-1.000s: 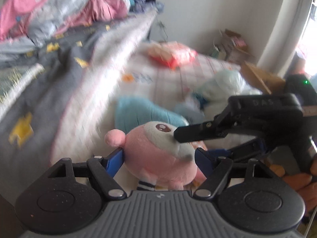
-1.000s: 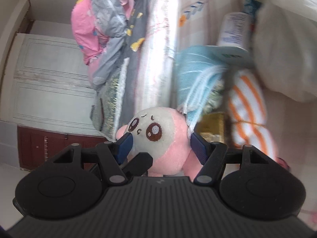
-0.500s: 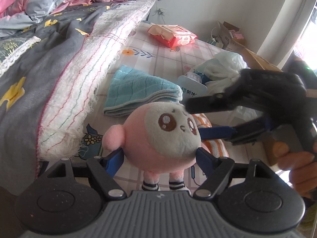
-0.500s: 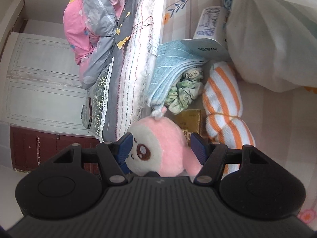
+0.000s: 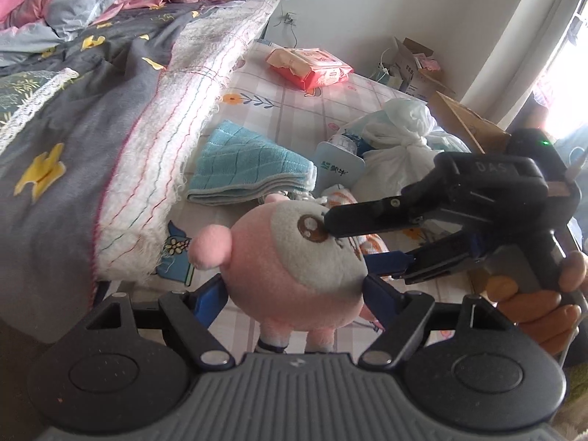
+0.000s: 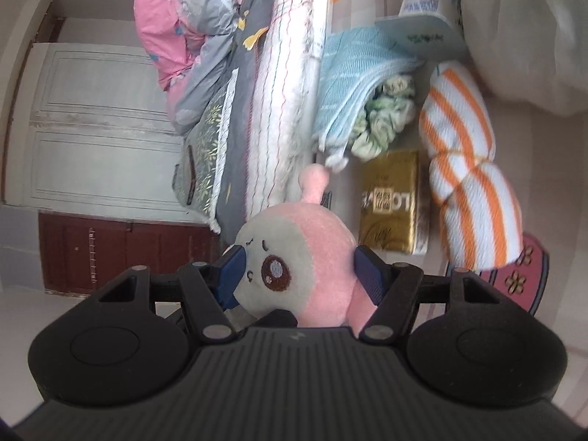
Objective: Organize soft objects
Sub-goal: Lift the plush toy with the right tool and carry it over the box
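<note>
A round pink plush toy [image 5: 290, 264] with a grey-white face is held above the bed. My left gripper [image 5: 294, 294] is shut on its sides. My right gripper [image 6: 297, 275] is also shut on the plush toy [image 6: 294, 272]; in the left wrist view it comes in from the right [image 5: 367, 239], one finger across the face. A folded blue towel [image 5: 250, 169], an orange-striped roll [image 6: 466, 169] and a green scrunchie [image 6: 386, 117] lie on the sheet behind.
A grey quilt with a white fringed edge [image 5: 165, 139] is piled on the left. A white tied bag [image 5: 397, 136], a white bottle [image 6: 422, 0], a gold packet [image 6: 389, 205] and a red wipes pack [image 5: 312, 70] lie on the checked sheet [image 5: 264, 103]. Cardboard boxes [image 5: 411, 66] stand by the wall.
The plush toy has turned between the two grippers and its face has rotated. The left view has steadied and the right gripper has moved closer over the toy's face.
</note>
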`<state>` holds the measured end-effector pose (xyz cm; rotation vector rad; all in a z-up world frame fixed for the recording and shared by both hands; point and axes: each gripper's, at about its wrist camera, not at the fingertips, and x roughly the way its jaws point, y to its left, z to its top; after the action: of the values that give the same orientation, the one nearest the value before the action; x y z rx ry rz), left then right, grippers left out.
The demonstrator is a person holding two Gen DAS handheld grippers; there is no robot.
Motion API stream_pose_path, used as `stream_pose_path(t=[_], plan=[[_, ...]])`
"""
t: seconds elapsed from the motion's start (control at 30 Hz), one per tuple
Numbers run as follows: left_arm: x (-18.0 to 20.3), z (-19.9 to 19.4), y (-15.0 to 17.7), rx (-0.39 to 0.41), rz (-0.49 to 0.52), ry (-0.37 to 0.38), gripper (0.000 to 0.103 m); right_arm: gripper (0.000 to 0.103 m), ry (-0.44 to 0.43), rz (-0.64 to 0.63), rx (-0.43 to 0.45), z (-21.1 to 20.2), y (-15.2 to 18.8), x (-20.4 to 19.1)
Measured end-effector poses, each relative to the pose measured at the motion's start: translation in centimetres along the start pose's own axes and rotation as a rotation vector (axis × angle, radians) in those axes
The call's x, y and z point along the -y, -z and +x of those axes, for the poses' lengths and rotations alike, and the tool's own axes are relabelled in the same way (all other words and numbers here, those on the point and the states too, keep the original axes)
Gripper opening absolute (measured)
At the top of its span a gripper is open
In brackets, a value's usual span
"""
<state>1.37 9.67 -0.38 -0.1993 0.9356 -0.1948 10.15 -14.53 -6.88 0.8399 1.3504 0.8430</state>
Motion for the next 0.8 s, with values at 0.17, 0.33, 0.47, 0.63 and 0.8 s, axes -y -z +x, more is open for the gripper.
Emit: stream_pose_path(t=[0.17,0.33,0.47,0.63,0.8], plan=[[1.5,-1.5,-0.1,0.048,0.039,-0.016,0.08,0.066,-0.035,-0.04,0.022,-1.8,0.9,-1.0],[4.8,-2.5,-2.0,0.115,0.128,-0.005,0.08,0.066,-0.057,-0.126,0.121,-6.3,1.0,-2.7],[8.7,-2.4,-4.8,0.162,0.224,0.051,0.08,0.066,-0.058,-0.166,0.245,-11.9,0.5,-3.6],[15.5,-0.4,-8.6,0.187,0.345,0.173,0.081,0.066,-0.008,-0.188,0.43,-20.9,0.2,-3.3],[23.2,3.8,-11.4,0.142,0.436,0.301,0.081,0.066,0.089,-0.173,0.582,-29.5,-0.3,-1.1]])
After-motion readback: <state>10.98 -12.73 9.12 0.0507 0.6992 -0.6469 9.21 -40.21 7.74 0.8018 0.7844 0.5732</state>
